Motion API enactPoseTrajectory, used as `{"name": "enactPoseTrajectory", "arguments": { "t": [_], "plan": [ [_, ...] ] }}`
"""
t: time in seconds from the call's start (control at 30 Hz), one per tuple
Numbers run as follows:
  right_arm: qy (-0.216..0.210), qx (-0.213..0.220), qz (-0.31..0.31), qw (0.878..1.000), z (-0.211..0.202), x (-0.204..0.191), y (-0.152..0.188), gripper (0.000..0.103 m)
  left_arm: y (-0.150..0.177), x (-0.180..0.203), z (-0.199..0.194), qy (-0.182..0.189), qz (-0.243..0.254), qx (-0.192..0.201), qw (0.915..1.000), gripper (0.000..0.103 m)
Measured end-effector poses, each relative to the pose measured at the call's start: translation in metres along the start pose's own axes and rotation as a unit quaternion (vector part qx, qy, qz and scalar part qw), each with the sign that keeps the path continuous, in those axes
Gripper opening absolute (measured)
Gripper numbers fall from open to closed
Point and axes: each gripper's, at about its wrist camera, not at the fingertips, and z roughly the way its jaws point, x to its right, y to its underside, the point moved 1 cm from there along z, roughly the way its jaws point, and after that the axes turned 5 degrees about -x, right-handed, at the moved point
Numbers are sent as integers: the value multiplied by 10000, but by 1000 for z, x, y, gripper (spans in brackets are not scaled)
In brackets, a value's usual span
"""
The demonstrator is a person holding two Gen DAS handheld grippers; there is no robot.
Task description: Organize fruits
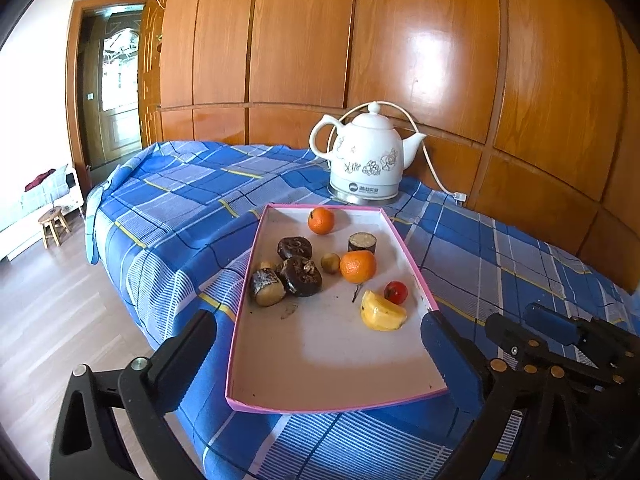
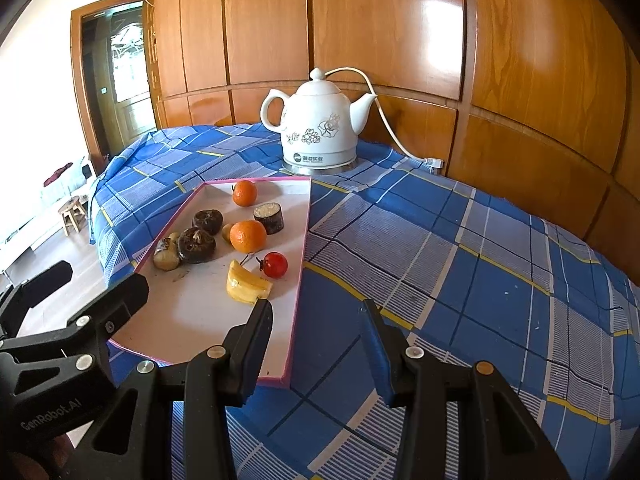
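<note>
While my left gripper stood wide apart with nothing in it, the fruits sat on the pink-edged tray on the blue cloth. Seen from my right gripper, its jaws were partly apart and bare beside the tray's near corner.

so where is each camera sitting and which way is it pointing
Left wrist: on the left gripper, angled down over the pink-rimmed tray toward the white kettle; its own wide-open fingers and the right gripper show.
Right wrist: on the right gripper, aimed down at the blue cloth beside the tray; its fingers and the left gripper show.
Shared: tray, fruit, kettle, wooden wardrobe.
</note>
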Motion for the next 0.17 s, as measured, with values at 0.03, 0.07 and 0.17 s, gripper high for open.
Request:
{"name": "enactPoseTrajectory", "arguments": {
  "t": [0.03,0.07,0.17],
  "plan": [
    [-3,-4,-5,10000,0,0,0,45,0,1,0,-8,23,12,10000,102],
    [-13,-12,-3,10000,0,0,0,45,-1,1,0,-33,56,16,10000,101],
    [-27,-19,27,10000,0,3,0,45,-1,1,1,27,48,-24,10000,101]
  ]
}}
